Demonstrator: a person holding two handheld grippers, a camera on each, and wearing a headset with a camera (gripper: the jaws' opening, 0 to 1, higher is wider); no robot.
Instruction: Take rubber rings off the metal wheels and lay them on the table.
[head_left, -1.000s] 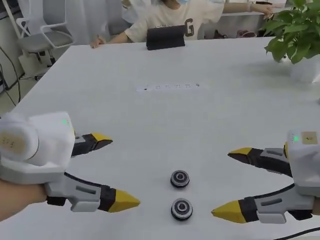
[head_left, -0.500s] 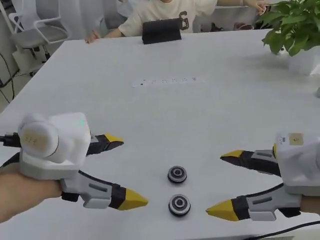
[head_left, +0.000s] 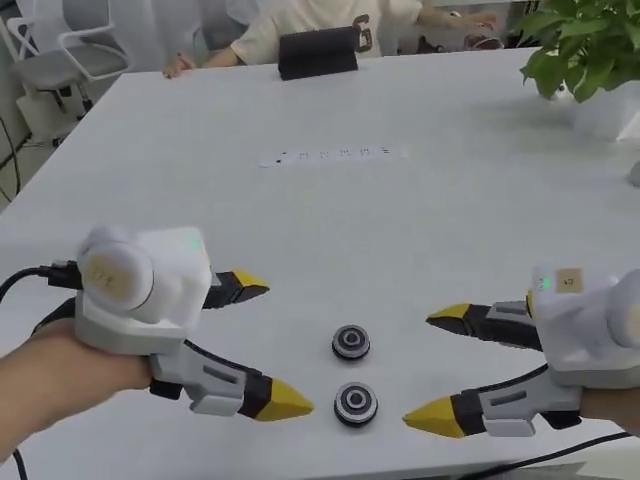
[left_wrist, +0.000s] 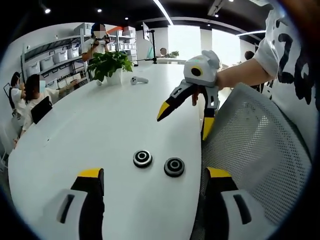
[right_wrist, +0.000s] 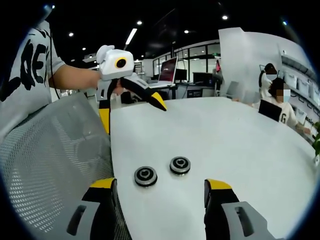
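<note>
Approach stage: your left gripper (head_left: 285, 347) and right gripper (head_left: 419, 369), jaws wide open, flank the wheels (head_left: 351, 342) at lower centre. Pinch one steady next.

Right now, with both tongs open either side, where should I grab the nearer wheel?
The nearer wheel lies flat, hub hole up, so it is probably best to come down from above with the right tongs and pinch its black outer rim across the diameter. The other wheel sits apart behind it, leaving room.
</note>
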